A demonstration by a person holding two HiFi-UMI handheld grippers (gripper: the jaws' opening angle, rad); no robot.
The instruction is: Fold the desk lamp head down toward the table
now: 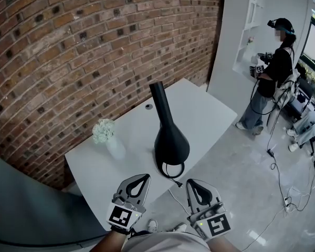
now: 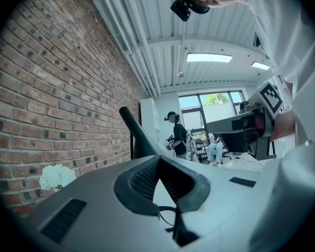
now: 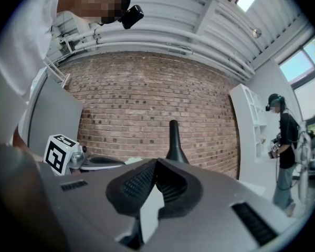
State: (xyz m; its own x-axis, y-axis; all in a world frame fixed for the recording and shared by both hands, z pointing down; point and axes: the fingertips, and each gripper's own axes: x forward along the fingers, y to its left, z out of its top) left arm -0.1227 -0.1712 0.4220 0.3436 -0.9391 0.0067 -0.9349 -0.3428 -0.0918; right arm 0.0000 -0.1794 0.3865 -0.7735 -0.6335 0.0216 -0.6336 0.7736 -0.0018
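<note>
The step in hand looks like the approach: neither tool has reached the desk lamp (image 1: pixel 169 135) yet. To do it well, one tool would probably open and take the slim upper stem (image 1: pixel 158 96) high up, where leverage is best. The other would steady the bulbous base so it does not slide or tip on the smooth surface (image 1: pixel 210 114). The fold should go slowly and stay clear of the power cord (image 1: pixel 173 177) looped at the foot (where the hinge sits cannot be made out from here). The left tool (image 1: pixel 141 177) has its jaws pressed together with nothing between them, and the right tool (image 1: pixel 195 184) is likewise closed and empty. The lamp stands upright near the middle of the white surface, ahead of both tools and well apart from either; both hover level at the near edge. A small white bouquet (image 1: pixel 103 129) stands to the lamp's left
</note>
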